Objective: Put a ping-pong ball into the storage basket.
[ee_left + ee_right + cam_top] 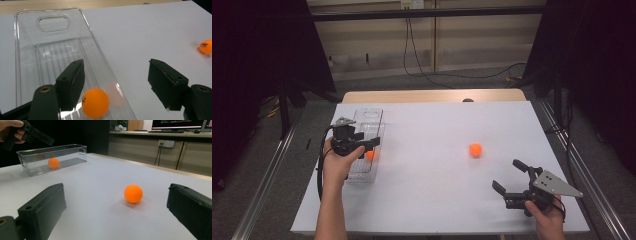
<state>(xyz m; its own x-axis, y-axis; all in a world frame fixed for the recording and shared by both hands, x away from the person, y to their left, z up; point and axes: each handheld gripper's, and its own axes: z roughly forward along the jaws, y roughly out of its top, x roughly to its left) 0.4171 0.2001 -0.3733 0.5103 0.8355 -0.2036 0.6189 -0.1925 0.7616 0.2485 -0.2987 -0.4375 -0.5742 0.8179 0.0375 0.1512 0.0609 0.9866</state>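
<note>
A clear plastic bin (371, 116) (27, 45) (37, 153) lies on the left of the white table (432, 200). One orange ball (370, 154) (95, 102) (53, 162) rests inside it near its right wall. My left gripper (362, 142) (116, 82) hovers open just above the bin, jaws wide, nothing between them. A second orange ball (475, 149) (133, 193) (206, 46) sits on the table right of centre. My right gripper (508, 176) (115, 212) stands open near the front right, jaws pointing toward that ball, a short way from it.
The table's wooden far edge (432, 95) borders the white sheet. Black curtains hang at both sides. Cables (422, 70) run along the floor behind the table. Metal rails (592, 180) flank the table.
</note>
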